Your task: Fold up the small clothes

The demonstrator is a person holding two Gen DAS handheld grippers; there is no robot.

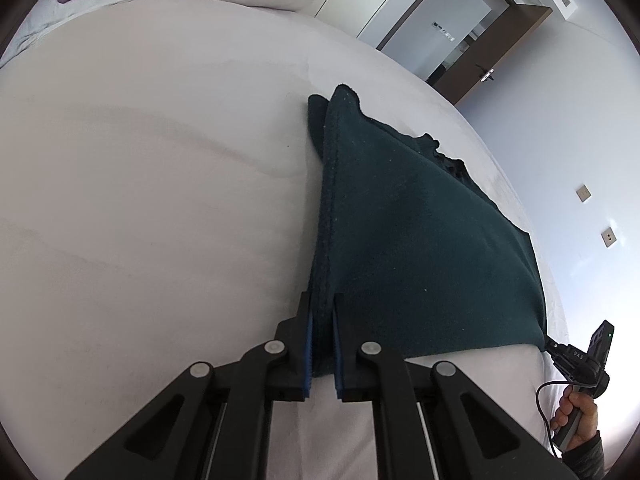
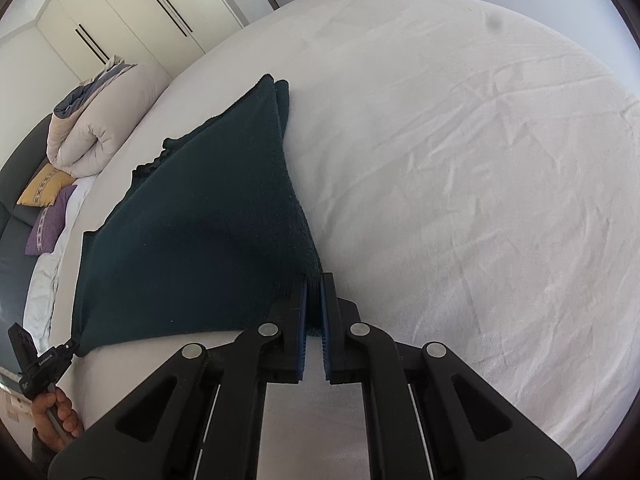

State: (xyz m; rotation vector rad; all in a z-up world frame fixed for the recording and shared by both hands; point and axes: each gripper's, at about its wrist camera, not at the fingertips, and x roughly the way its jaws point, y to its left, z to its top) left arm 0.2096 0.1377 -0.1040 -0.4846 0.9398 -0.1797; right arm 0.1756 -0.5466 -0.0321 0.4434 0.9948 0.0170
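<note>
Two grippers hold one dark green cloth (image 1: pixel 420 236) above a bed (image 1: pixel 140 184), each at a near corner of it. The left gripper (image 1: pixel 322 312) points forward and down along the cloth's left edge, its two blue-padded fingers (image 1: pixel 308 340) drawn narrow on a thick bunch of the fabric between them. The right gripper (image 2: pixel 314 292) does the same on the other near corner, its fingers (image 2: pixel 326 320) pinched narrow on the cloth's edge. Between the two grips the near hem runs taut and lifted off the bed, while the far part slopes down to the sheet, where a doubled far corner touches the bed. In the left view the right gripper shows at the lower right, held at its handle by the person's right hand (image 1: pixel 576 416), with a thin black cable looping beside it. In the right view the left gripper shows at the lower left, held by the left hand (image 2: pixel 56 412). The cloth (image 2: pixel 192 240) looks folded once, two layers showing at the far tip. Beyond it on the bed lie one rolled beige duvet (image 2: pixel 100 120) and two cushions, one yellow (image 2: pixel 46 188) and one purple (image 2: pixel 50 220). A white wardrobe (image 2: pixel 132 12) stands behind the bed, and one brown door (image 1: pixel 492 64) stands open in the left view.
</note>
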